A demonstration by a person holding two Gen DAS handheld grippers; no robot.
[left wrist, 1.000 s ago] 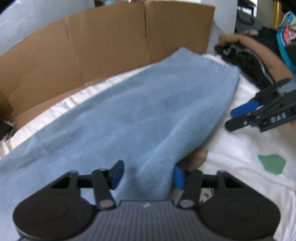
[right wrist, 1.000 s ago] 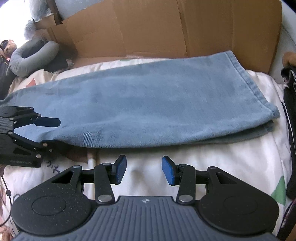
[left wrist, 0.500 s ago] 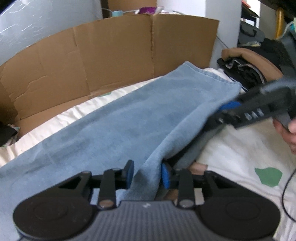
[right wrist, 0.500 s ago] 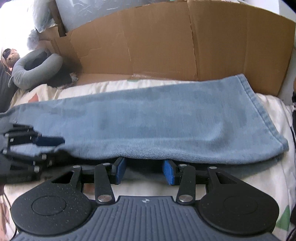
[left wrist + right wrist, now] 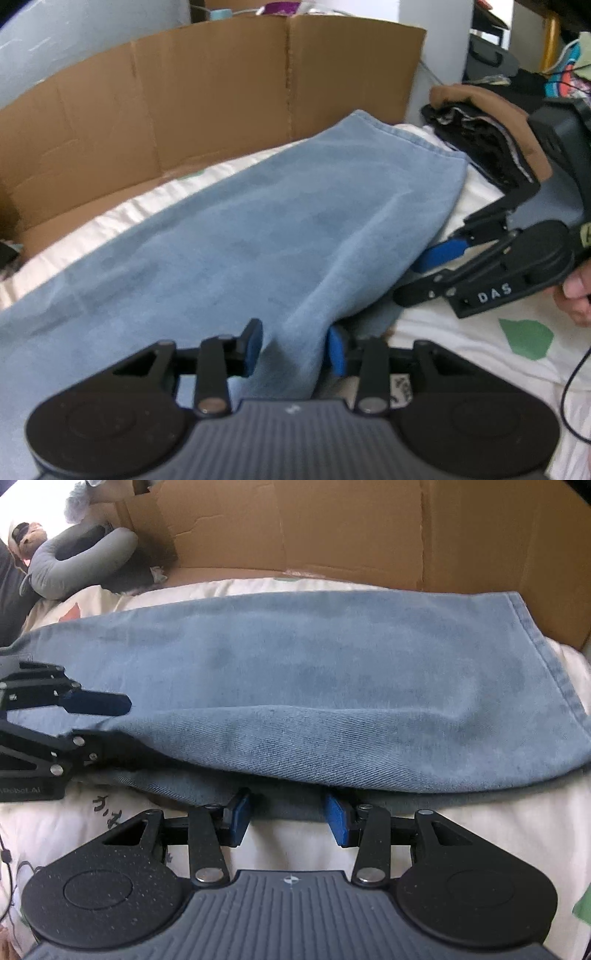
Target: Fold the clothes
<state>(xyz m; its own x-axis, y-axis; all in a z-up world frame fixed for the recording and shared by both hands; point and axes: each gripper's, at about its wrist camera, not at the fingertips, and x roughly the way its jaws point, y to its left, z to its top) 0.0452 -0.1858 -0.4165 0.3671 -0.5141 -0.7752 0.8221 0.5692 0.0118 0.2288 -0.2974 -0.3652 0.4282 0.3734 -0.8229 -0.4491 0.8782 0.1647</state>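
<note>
Light blue jeans [image 5: 332, 701] lie folded leg over leg across a white printed bedsheet [image 5: 461, 834]; they also show in the left wrist view [image 5: 258, 236]. My left gripper [image 5: 293, 349] has the near edge of the jeans between its blue pads, jaws fairly wide and not clamped; it shows at the left of the right wrist view [image 5: 99, 720]. My right gripper [image 5: 286, 814] is open, its pads at the jeans' lower edge; it shows at the right of the left wrist view [image 5: 424, 273].
A brown cardboard wall [image 5: 221, 96] stands behind the bed. A pile of dark and brown clothes [image 5: 491, 136] lies at the right. A grey neck pillow [image 5: 81, 561] lies at the far left. A cable [image 5: 570, 384] trails at the right.
My right gripper moved forward to the jeans' lower edge, staying open. My left gripper narrowed around the fold, then spread wider again.
</note>
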